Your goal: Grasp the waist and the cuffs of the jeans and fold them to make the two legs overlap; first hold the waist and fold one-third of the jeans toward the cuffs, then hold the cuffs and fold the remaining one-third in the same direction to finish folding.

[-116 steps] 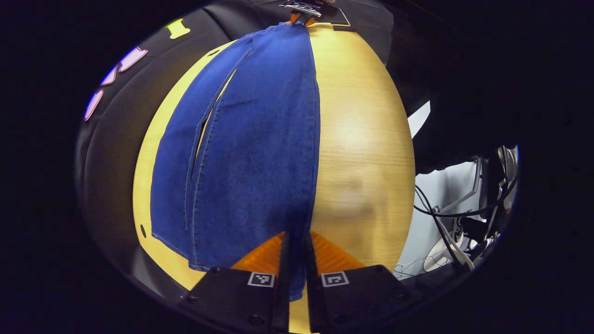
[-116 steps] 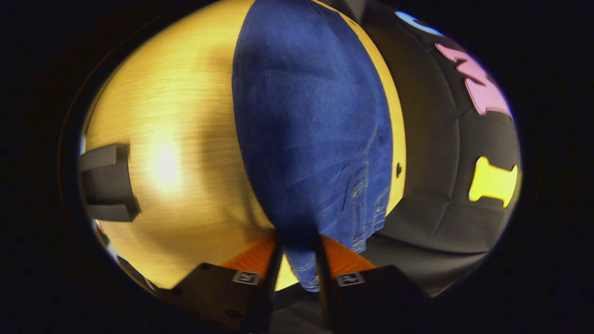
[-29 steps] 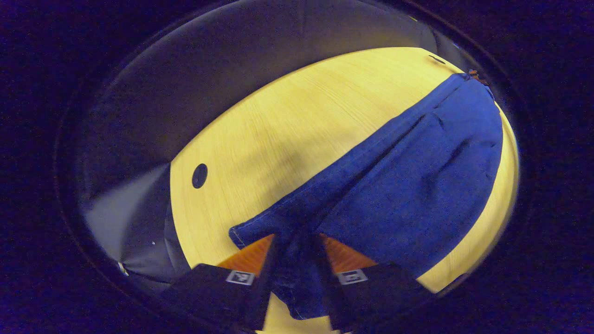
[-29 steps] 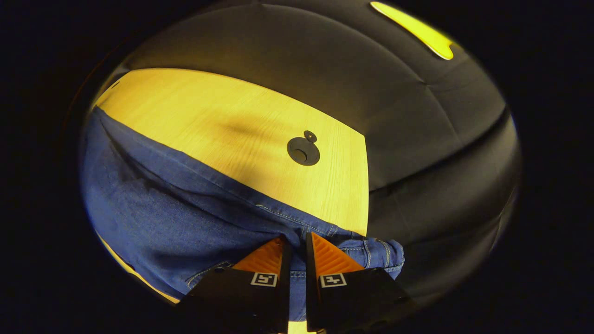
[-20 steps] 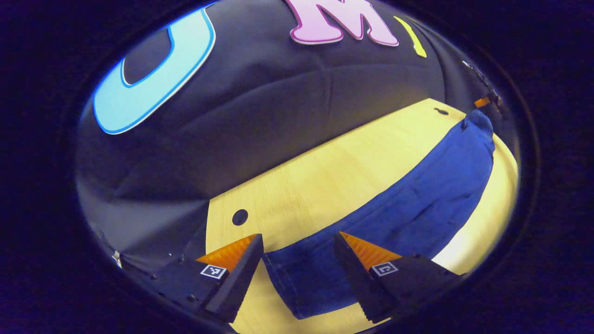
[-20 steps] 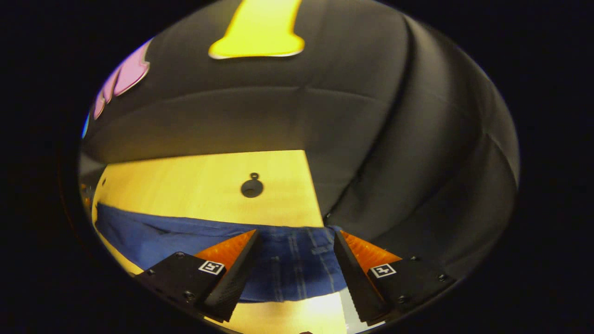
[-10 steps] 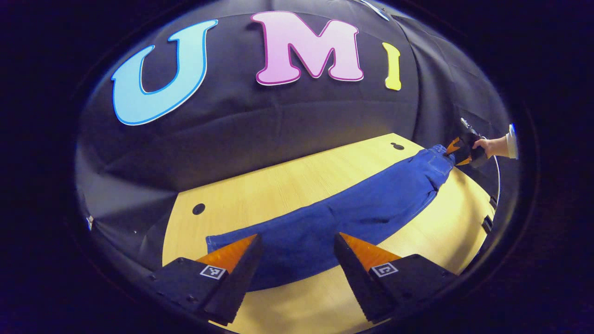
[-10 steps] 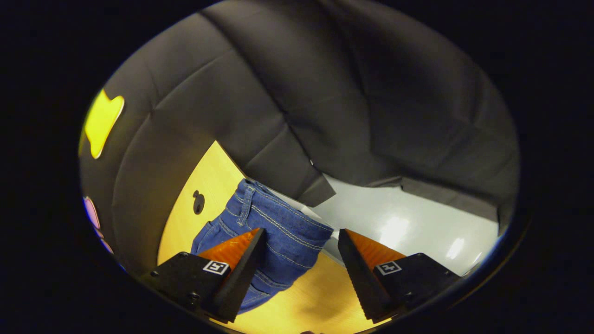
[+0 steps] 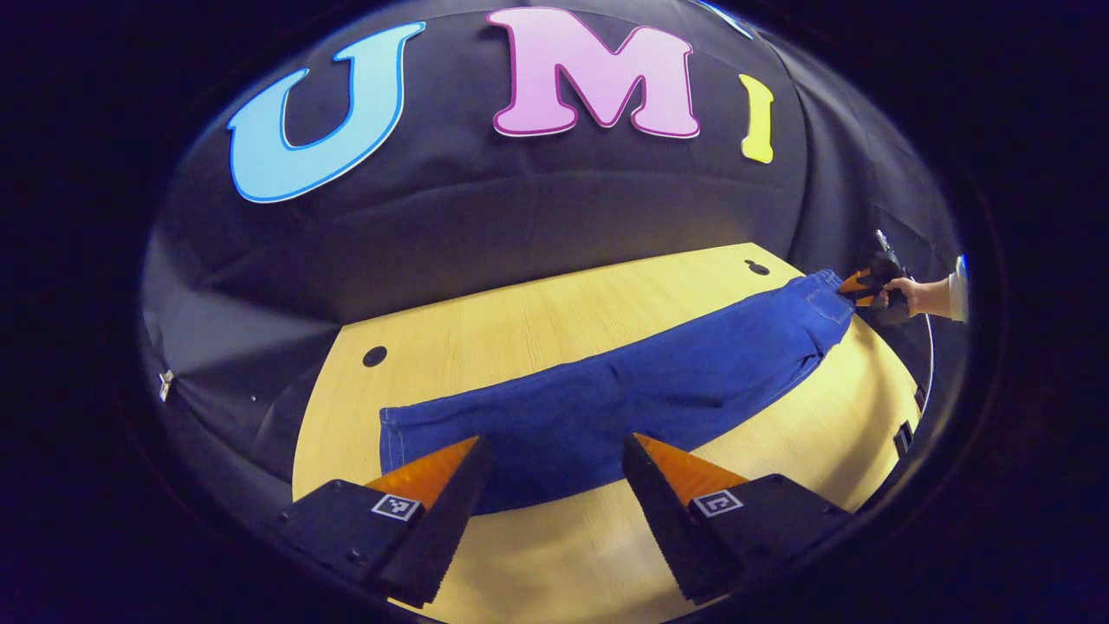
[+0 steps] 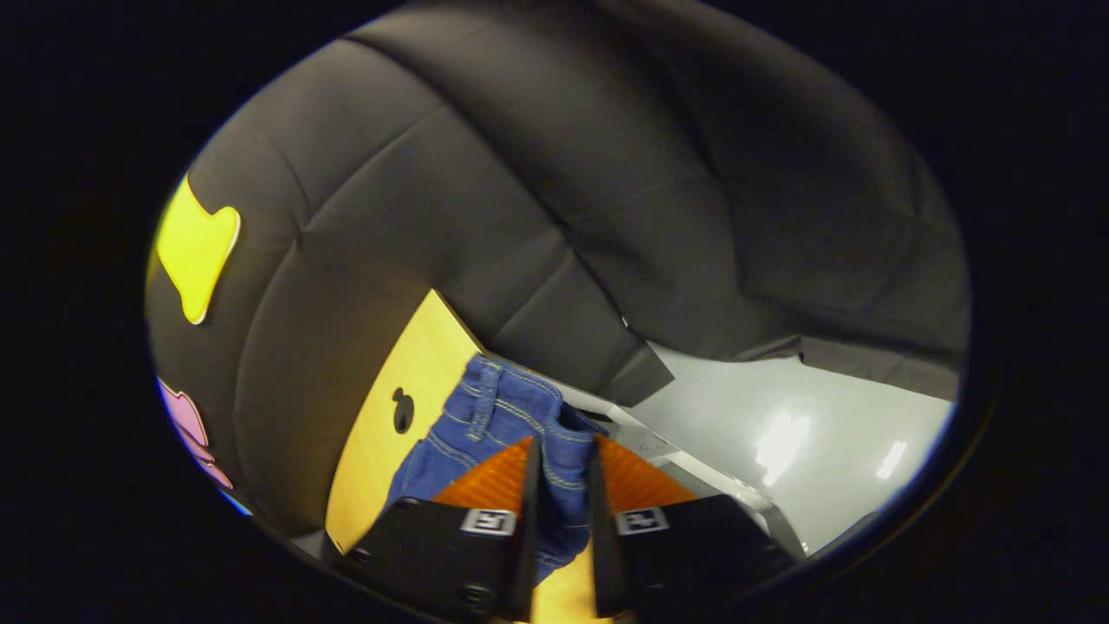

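Observation:
The blue jeans (image 9: 624, 399) lie flat across the wooden table (image 9: 554, 329), legs overlapping, cuffs at the left end and waist at the far right. My left gripper (image 9: 554, 444) hovers open just in front of the leg section, touching nothing. In the left gripper view, the right gripper (image 9: 858, 284) sits at the waist, held by a hand (image 9: 918, 296). In the right gripper view, my right gripper (image 10: 561, 459) is shut on the jeans' waist (image 10: 494, 407), with denim pinched between both fingers at the table's end.
Two small dark holes (image 9: 374, 355) (image 9: 756, 267) mark the table's far side; one hole (image 10: 402, 422) lies beside the waist. The black cloth wall rises behind the table. Pale floor (image 10: 780, 425) lies beyond the table's right end.
Both grippers let go of the jeans about a second ago. The right gripper, open over the waist half a second ago, has now shut on it. The left stays open.

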`<action>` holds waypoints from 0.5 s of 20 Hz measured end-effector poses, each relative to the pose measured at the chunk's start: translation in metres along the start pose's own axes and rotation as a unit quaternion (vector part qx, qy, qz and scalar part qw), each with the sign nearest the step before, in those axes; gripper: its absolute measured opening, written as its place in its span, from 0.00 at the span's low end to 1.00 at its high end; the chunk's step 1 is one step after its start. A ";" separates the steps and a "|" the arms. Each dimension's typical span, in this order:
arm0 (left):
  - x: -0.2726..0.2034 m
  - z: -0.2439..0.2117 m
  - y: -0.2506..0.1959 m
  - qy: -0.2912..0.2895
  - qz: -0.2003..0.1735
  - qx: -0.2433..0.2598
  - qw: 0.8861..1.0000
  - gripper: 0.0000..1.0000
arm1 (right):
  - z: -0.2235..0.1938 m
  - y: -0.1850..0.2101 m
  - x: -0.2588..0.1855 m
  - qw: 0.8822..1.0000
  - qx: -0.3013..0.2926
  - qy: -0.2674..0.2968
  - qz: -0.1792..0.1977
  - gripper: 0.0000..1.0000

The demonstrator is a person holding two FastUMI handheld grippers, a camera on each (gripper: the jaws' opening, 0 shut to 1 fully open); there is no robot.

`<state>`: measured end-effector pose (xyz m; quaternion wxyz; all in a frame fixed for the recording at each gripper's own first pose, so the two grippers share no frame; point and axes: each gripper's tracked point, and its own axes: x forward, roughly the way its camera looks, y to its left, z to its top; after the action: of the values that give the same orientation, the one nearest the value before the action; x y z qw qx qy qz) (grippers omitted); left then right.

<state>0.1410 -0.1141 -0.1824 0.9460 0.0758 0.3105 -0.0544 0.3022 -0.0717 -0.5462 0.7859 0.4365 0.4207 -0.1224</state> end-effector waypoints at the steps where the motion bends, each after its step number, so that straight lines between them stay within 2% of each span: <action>1: -0.003 0.002 0.001 -0.005 0.003 -0.003 1.000 0.98 | 0.003 0.010 -0.004 1.000 0.002 -0.009 0.012 0.22; 3: -0.011 0.003 0.004 -0.016 0.004 -0.008 1.000 0.98 | 0.013 0.033 -0.021 0.999 -0.015 -0.028 0.031 0.04; 6: -0.019 -0.006 0.009 -0.027 -0.008 -0.030 0.999 0.98 | 0.020 0.095 -0.064 0.994 -0.031 -0.058 0.089 0.06; 10: -0.043 -0.021 0.033 -0.039 -0.019 -0.037 0.998 0.98 | -0.015 0.192 -0.132 0.980 -0.070 -0.076 0.168 0.05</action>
<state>0.0992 -0.0758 -0.1696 0.9585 0.0325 0.2761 -0.0636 0.3204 0.0298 -0.3371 0.8536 0.4339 0.2881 0.0087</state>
